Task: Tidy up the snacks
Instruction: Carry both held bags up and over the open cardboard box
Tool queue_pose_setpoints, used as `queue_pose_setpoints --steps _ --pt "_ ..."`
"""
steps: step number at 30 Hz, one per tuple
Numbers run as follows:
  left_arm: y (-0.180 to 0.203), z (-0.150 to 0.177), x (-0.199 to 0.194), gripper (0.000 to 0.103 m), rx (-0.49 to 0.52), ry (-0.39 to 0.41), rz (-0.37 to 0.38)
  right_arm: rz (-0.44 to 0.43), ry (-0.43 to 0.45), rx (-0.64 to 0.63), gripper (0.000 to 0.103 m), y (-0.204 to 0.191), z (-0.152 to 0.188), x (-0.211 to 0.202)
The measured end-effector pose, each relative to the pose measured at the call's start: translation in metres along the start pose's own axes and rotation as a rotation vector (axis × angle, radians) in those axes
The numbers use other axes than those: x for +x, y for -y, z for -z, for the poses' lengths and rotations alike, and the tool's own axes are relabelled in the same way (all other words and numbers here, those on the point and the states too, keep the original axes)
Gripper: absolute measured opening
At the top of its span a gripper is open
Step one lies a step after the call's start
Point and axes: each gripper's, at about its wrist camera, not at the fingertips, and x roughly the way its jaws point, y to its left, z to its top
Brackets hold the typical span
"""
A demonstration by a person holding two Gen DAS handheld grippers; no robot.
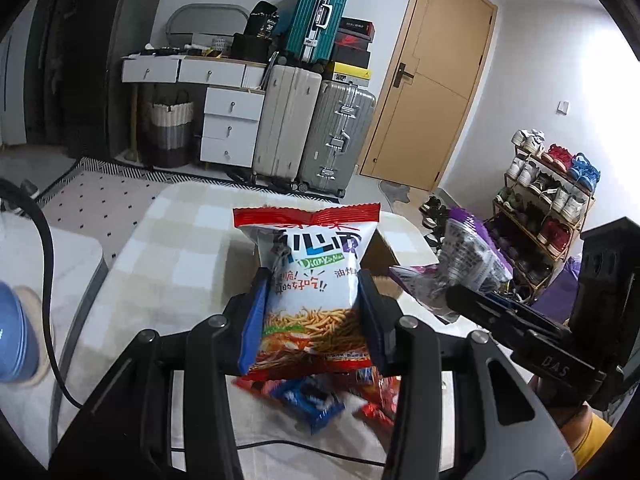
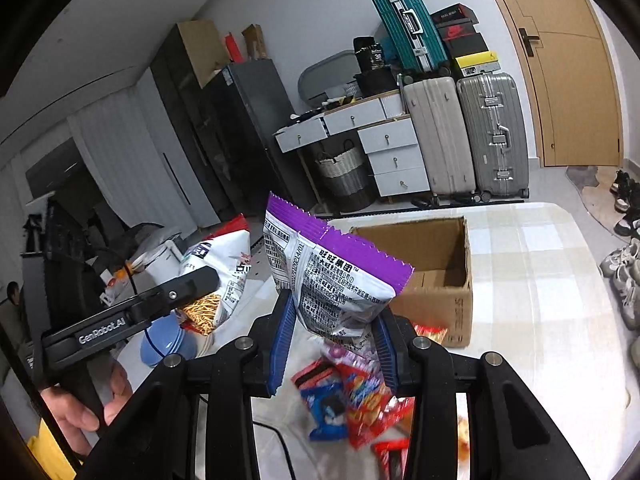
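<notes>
My left gripper (image 1: 316, 300) is clamped on a white snack bag (image 1: 310, 280) with a red crimped top, large Chinese characters, the Latin line "Dian Xin Mian" and a picture of fried noodle sticks; it hangs upright above the desk (image 1: 180, 240). My right gripper (image 2: 334, 340) is clenched on a purple-edged bag (image 2: 332, 276), its silver back turned to the camera with dense Chinese print and "旺旺集团" readable near the seam. That bag is also lifted clear of the desk, just in front of the open cardboard box (image 2: 440, 272).

In the right wrist view the left gripper's arm reads "GenRobot.AI"; in the left wrist view the right gripper's body reads "DAS".

Under both grippers a blurred heap of small packets (image 2: 352, 400), red, blue and pink, lies on the desk, which wears a beige and white checked cloth. The box stands on that cloth beyond the heap, flaps up.

The room behind holds 3 suitcases (image 1: 316, 128), 1 teal one stacked on top, shoe boxes (image 1: 352, 52) including a red Nike one, a white drawer unit (image 1: 228, 120), a woven basket (image 1: 172, 128), a tan door (image 1: 432, 92) and a rack of shoes (image 1: 548, 200).
</notes>
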Motion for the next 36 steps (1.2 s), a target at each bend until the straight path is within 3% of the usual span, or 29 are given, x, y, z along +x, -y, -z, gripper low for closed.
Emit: queue_pose_setpoints --steps 10,18,27,36 --pt "0.002 -0.060 0.079 0.039 0.045 -0.025 0.003 0.035 -0.025 0.023 0.038 0.023 -0.036 0.047" --pt "-0.002 -0.085 0.174 0.039 0.049 -0.120 -0.006 0.059 -0.066 0.052 0.038 0.046 -0.053 0.087" --pt "0.007 -0.083 0.284 0.040 0.107 -0.261 -0.054 0.118 -0.149 0.067 0.038 0.075 -0.049 0.131" --pt "0.008 -0.059 0.331 0.040 0.079 -0.326 -0.042 0.141 -0.208 0.059 0.038 0.085 -0.037 0.150"
